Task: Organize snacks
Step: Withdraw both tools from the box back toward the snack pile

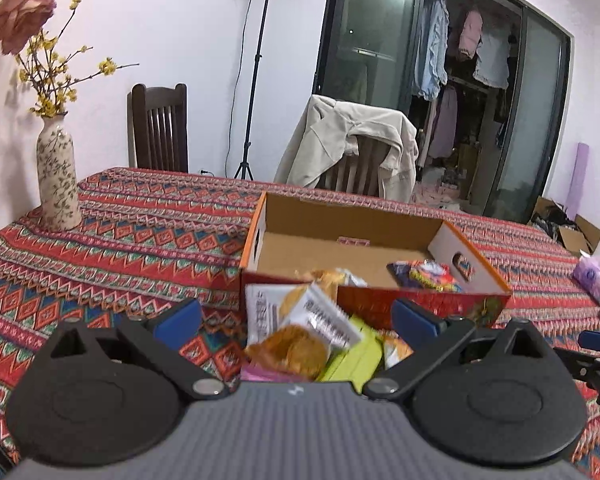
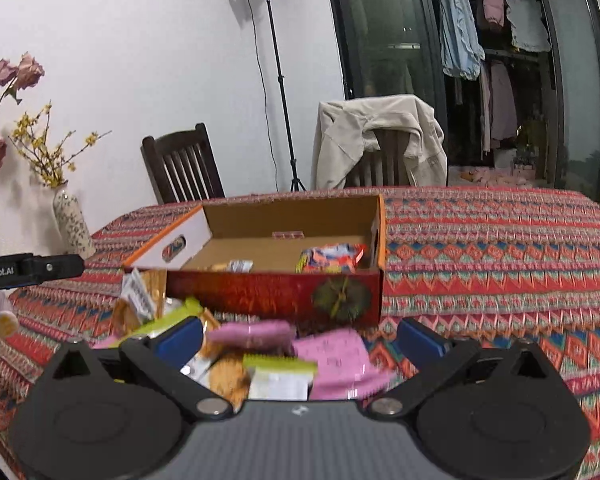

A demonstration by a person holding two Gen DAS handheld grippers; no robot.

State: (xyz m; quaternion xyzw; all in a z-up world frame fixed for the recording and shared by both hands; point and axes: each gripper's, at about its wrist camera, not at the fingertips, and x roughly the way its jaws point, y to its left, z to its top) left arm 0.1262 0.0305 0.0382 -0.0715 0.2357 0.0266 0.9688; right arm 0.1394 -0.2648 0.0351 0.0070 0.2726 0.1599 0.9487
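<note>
In the left wrist view, the left gripper (image 1: 296,316) hovers above a loose heap of snacks (image 1: 300,336) that lies on the surface (image 1: 120,240), just in front of the cardboard box (image 1: 340,216). Its blue fingers (image 1: 180,318) are spread wide and hold nothing. Between them I see a biscuit packet (image 1: 296,350) and a green packet (image 1: 356,354). Inside the box there is already a colourful packet (image 1: 424,274) near the right wall, and another packet (image 1: 332,276) close to the front wall. At the right edge, a part of the right gripper (image 1: 598,340) is visible.

In the right wrist view, the right gripper also hangs over the heap (image 2: 260,356) with fingers (image 2: 422,340) apart and empty. A pink packet (image 2: 340,360) lies directly between them, touching a green-edged packet (image 2: 280,376). The box (image 2: 260,292) stands just behind, with the colourful packet (image 2: 330,258) and a small one (image 2: 236,266) inside.

I judge the step in hand to be choosing the next snack from the heap; most of the sorting is not yet done. The next move calls for lowering one gripper over a single packet, closing on its edge, and lifting it over the front wall. The packets overlap, so two may come up together.
</note>
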